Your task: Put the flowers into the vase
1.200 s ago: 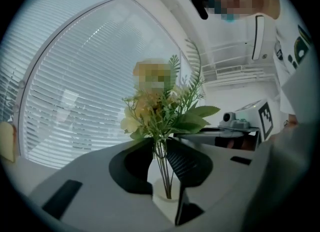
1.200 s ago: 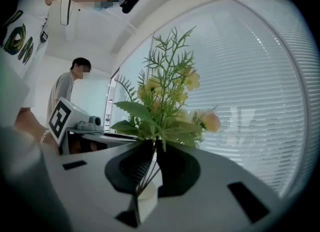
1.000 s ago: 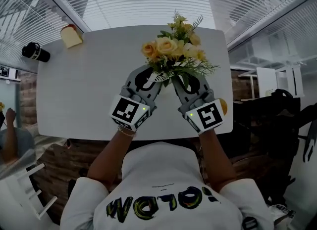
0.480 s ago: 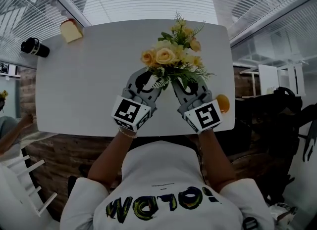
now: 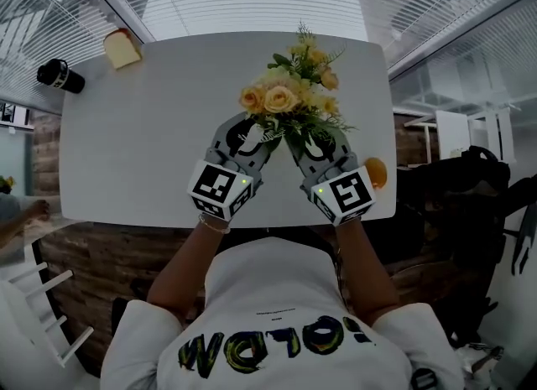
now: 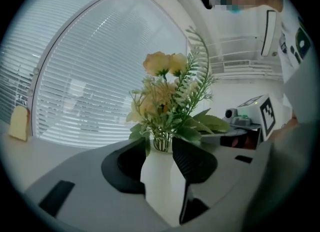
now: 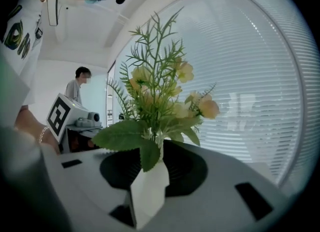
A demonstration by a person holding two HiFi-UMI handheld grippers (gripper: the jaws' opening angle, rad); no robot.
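A bouquet of yellow flowers (image 5: 289, 99) with green leaves stands in a white faceted vase (image 6: 162, 188) on the white table (image 5: 143, 145). In the head view the blooms hide the vase. My left gripper (image 5: 260, 132) reaches it from the left and my right gripper (image 5: 302, 138) from the right. In the left gripper view the vase neck sits between the dark pads (image 6: 189, 158). The right gripper view shows the vase (image 7: 150, 193) between its pads (image 7: 181, 168) too. Both pairs of jaws have just been opening and stand slightly off the vase.
A yellow block (image 5: 122, 48) and a black cylinder (image 5: 60, 76) lie at the table's far left corner. An orange object (image 5: 376, 174) rests at the right edge beside my right gripper. A person (image 7: 77, 87) stands in the background. Window blinds run behind the table.
Both grippers and the bouquet have come down a little toward the table, then stayed almost still. A person at the left edge of the picture has shifted.
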